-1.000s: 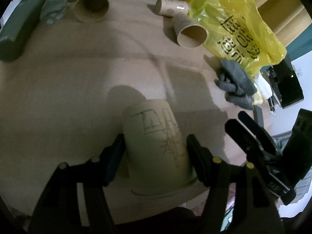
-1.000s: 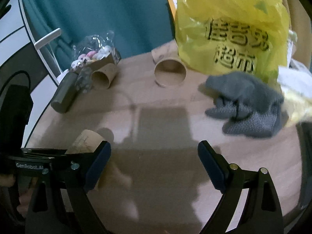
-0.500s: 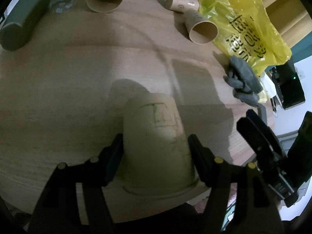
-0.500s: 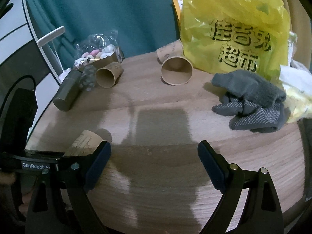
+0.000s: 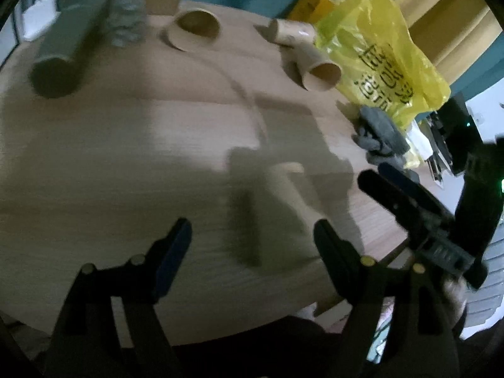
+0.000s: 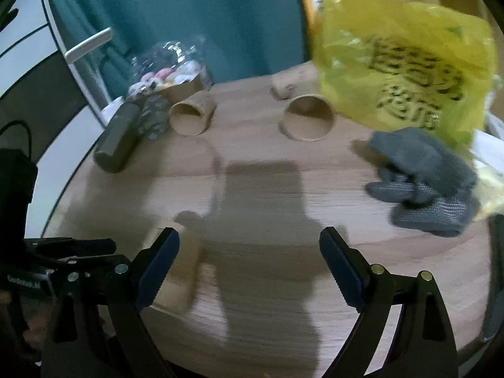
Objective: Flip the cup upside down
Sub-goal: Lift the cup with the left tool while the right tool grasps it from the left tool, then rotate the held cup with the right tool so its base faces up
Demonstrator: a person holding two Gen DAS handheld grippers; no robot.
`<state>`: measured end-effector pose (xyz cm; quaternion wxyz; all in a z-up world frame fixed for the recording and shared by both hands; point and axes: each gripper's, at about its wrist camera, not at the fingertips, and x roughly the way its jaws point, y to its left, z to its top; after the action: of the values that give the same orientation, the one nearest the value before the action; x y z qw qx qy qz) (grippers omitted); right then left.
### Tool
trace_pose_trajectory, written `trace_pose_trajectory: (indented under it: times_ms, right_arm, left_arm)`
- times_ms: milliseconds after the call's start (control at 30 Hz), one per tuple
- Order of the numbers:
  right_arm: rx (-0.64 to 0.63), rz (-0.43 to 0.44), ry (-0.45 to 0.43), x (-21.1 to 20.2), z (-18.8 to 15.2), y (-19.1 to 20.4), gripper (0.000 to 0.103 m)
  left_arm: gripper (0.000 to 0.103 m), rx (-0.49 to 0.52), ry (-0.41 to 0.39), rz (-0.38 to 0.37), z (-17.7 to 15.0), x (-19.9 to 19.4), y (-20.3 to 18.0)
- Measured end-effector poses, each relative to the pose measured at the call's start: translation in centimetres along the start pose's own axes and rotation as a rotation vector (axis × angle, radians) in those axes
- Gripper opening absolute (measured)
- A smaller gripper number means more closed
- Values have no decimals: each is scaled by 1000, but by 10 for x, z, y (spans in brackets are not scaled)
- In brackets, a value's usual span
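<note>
A tan paper cup [image 5: 277,214] stands upside down near the front edge of the round wooden table [image 5: 126,157], blurred by motion. My left gripper [image 5: 252,245] is open, its fingers apart on either side of the cup and just behind it, not touching. The cup also shows in the right wrist view [image 6: 179,264], behind my right gripper's left finger. My right gripper [image 6: 249,258] is open and empty above the table's front part. In the left wrist view its dark body [image 5: 419,217] hangs at the right.
Paper cups lie on their sides at the back [image 6: 190,116] [image 6: 308,118] [image 6: 291,82]. A yellow plastic bag [image 6: 403,72] and grey gloves [image 6: 422,186] are at the right. A dark green cylinder [image 6: 118,140] and a bag of sweets [image 6: 170,69] sit back left.
My left gripper has opened, let go of the upside-down cup and pulled back from it. The right gripper stays open and has drawn back slightly.
</note>
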<state>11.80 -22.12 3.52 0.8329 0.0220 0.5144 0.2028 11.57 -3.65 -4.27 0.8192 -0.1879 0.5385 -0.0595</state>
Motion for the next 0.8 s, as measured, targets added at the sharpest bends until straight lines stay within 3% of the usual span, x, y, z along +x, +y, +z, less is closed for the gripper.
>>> trace_pose_trajectory:
  times_ms: [167, 300, 433, 533, 567, 800]
  right_arm:
    - [2, 89, 148, 32, 16, 24, 92]
    - [-29, 61, 299, 62, 28, 32, 92]
    - [-114, 1, 437, 81, 30, 42, 80]
    - [-163, -22, 501, 91, 30, 50, 63]
    - [-174, -27, 515, 93, 31, 52, 58]
    - [-234, -39, 486, 85, 36, 70, 57]
  left_arm:
    - [81, -35, -69, 80, -15, -15, 45]
    - [81, -52, -112, 111, -28, -22, 72]
    - [81, -81, -123, 96, -33, -22, 96]
    - [81, -88, -127, 78, -31, -22, 108]
    - [81, -88, -125, 73, -32, -22, 111]
    - [81, -90, -126, 49, -30, -22, 121]
